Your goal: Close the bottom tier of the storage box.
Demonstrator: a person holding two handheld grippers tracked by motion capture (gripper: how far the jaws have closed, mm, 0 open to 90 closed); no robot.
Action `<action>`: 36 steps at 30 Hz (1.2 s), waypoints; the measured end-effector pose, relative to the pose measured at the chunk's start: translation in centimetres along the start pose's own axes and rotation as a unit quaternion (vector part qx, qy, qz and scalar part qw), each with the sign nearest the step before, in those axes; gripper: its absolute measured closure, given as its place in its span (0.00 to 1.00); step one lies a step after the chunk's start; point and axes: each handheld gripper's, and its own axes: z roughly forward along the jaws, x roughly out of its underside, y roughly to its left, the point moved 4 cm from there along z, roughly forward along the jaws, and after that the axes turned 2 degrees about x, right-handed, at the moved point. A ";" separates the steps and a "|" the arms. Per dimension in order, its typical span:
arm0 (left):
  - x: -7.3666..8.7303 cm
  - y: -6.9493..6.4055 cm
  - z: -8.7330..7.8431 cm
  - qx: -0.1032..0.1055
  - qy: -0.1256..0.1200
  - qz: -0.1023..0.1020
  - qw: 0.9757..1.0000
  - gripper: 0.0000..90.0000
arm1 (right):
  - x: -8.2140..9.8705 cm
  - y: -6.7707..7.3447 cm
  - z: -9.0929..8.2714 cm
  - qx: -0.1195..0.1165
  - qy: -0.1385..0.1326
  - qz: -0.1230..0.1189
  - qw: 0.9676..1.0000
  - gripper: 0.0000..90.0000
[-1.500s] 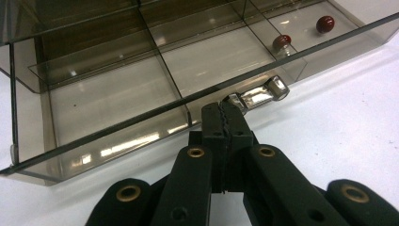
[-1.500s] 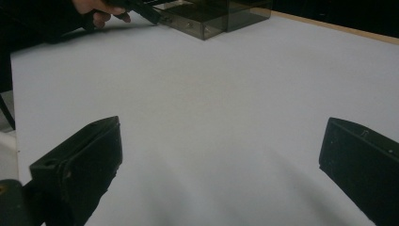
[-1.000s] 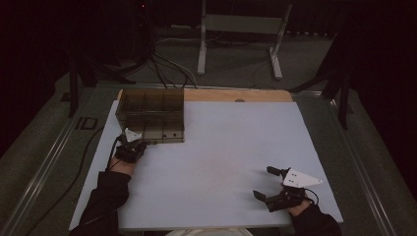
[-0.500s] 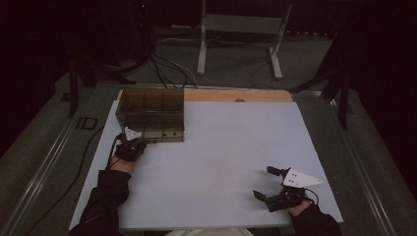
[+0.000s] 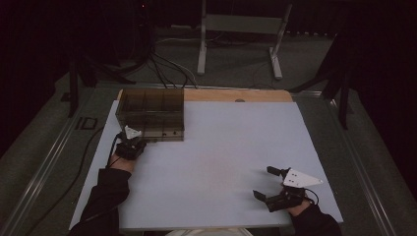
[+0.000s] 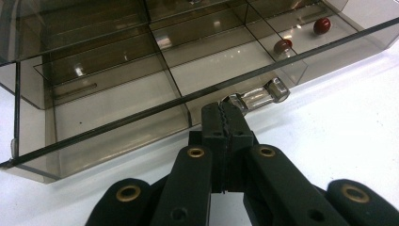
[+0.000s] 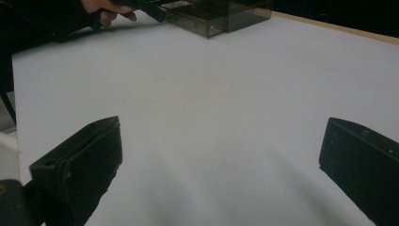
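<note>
where left tool (image 6: 225,123) meets box (image 5: 152,114) front edge, jaws together, bare white table (image 5: 231,147) rightward

One smoked-plastic compartment box (image 6: 117,101) – at ten o'clock on the table. Two dark-red beads (image 6: 322,25) lie inside. Two grippers – left gripper (image 5: 132,143), right gripper (image 5: 268,183).

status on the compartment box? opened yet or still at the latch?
Done: the left hand-held gripper has reached the smoky plastic box, jaws shut at its clear front latch. In hand: working that latch; the lid looks closed over two red beads. Left: opening the lid. The right hand-held gripper waits open over the white table.
</note>
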 end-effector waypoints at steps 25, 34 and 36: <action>-0.7 0.5 0.8 -0.006 0.003 -0.002 1.000 1.00 | 0.0 0.0 0.0 0.000 0.002 -0.001 1.000 0.00; -0.8 0.5 1.0 -0.009 0.002 -0.004 1.000 1.00 | 0.1 0.0 0.0 -0.001 0.003 -0.001 1.000 0.00; -0.9 0.5 1.0 -0.009 0.003 -0.003 1.000 1.00 | 0.0 0.0 0.0 -0.001 0.001 0.000 1.000 0.00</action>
